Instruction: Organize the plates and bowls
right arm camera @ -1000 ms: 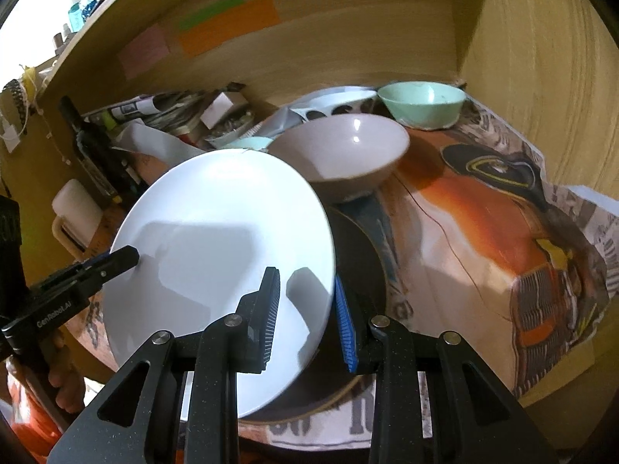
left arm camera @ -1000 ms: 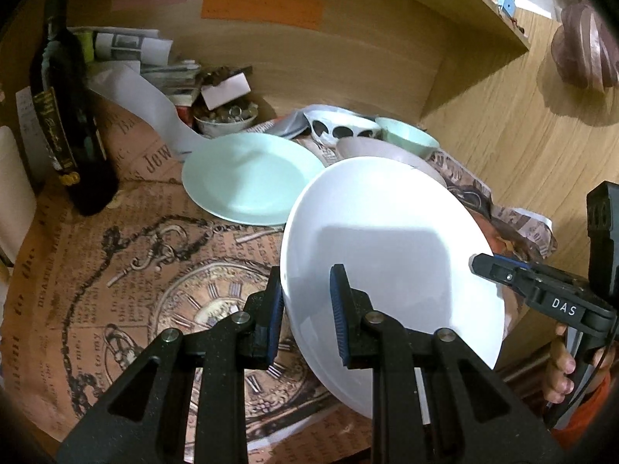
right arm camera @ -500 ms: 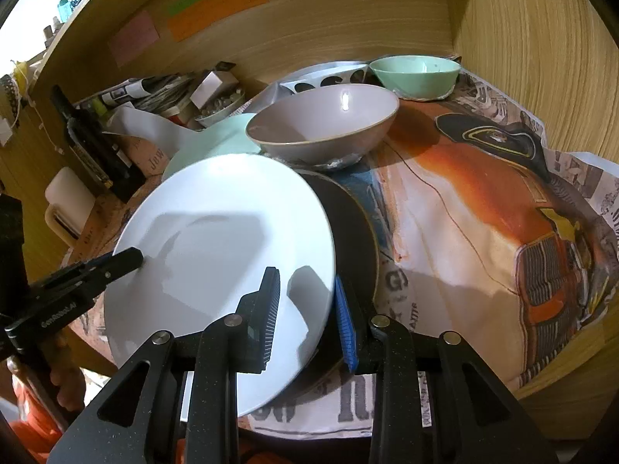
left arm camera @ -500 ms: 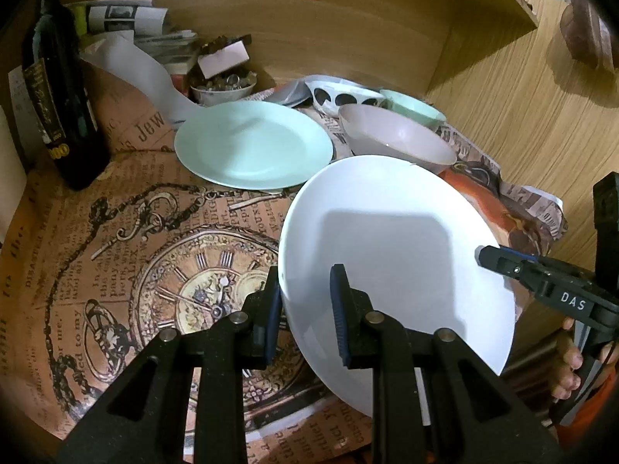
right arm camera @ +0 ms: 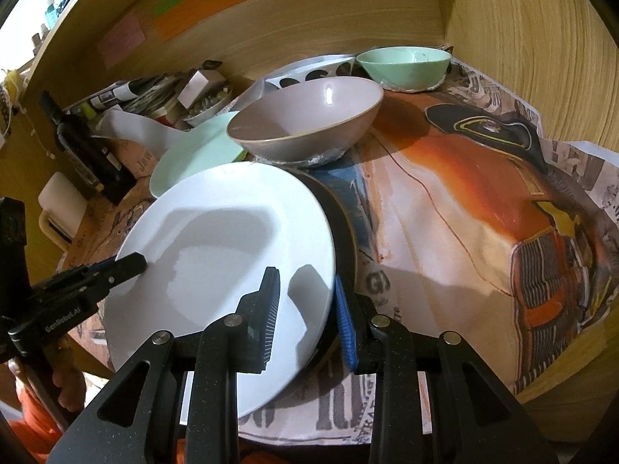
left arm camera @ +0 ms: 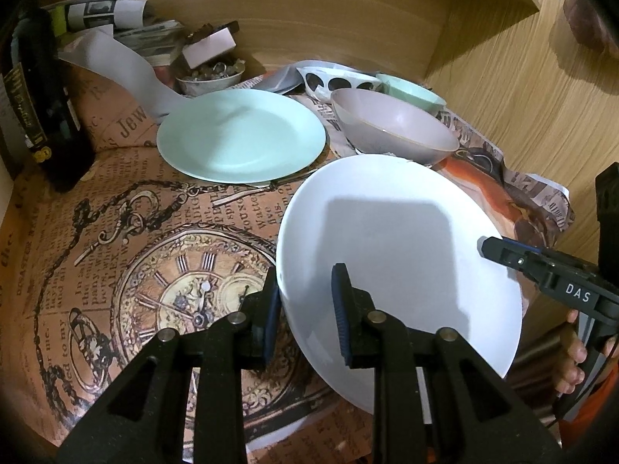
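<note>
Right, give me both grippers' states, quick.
Left gripper: closed on the white plate's near rim.
Right gripper: closed on the same white plate, at its opposite edge.

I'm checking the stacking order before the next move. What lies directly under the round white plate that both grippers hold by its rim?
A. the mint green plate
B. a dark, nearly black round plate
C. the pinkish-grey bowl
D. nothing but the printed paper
B: in the right wrist view a dark round plate shows from under the right edge of the white plate, on the printed paper.
</note>
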Demonstrator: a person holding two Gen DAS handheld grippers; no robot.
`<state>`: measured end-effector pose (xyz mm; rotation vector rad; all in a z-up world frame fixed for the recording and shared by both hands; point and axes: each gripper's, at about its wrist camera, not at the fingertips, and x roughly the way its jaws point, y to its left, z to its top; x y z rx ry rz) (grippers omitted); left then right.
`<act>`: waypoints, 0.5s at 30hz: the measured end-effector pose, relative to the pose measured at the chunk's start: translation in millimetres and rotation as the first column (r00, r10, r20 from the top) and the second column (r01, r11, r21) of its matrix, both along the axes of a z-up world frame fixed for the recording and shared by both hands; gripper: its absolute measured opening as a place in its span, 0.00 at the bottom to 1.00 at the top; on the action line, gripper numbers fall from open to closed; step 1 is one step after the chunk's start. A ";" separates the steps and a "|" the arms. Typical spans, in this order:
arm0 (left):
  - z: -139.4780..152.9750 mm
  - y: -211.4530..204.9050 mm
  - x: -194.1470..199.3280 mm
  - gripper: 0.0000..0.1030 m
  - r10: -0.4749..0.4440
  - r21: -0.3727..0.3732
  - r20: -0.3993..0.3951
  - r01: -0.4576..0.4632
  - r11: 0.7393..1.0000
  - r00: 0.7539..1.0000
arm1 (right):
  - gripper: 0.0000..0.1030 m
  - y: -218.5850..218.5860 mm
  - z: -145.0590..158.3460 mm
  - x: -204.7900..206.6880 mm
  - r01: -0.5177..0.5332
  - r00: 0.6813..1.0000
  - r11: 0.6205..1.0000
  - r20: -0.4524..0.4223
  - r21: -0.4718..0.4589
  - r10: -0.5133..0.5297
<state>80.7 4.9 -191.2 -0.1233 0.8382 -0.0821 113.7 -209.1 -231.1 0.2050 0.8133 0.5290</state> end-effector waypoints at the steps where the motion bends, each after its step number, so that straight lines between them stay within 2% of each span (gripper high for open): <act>1: -0.3 -0.3 1.2 0.24 -0.002 0.003 -0.002 0.002 1.000 1.000 | 0.25 0.7 0.1 0.0 0.001 1.000 1.000 0.001 0.000 -0.001; 10: -3.6 -3.8 10.6 0.25 -0.031 0.016 -0.023 0.032 0.999 0.999 | 0.25 -3.1 2.4 6.5 0.002 1.000 1.000 0.007 -0.003 -0.002; 15: -5.2 -8.6 11.3 0.26 -0.046 0.052 -0.009 0.046 0.998 0.999 | 0.25 -4.8 -0.5 9.3 0.026 1.000 0.999 0.009 -0.023 -0.025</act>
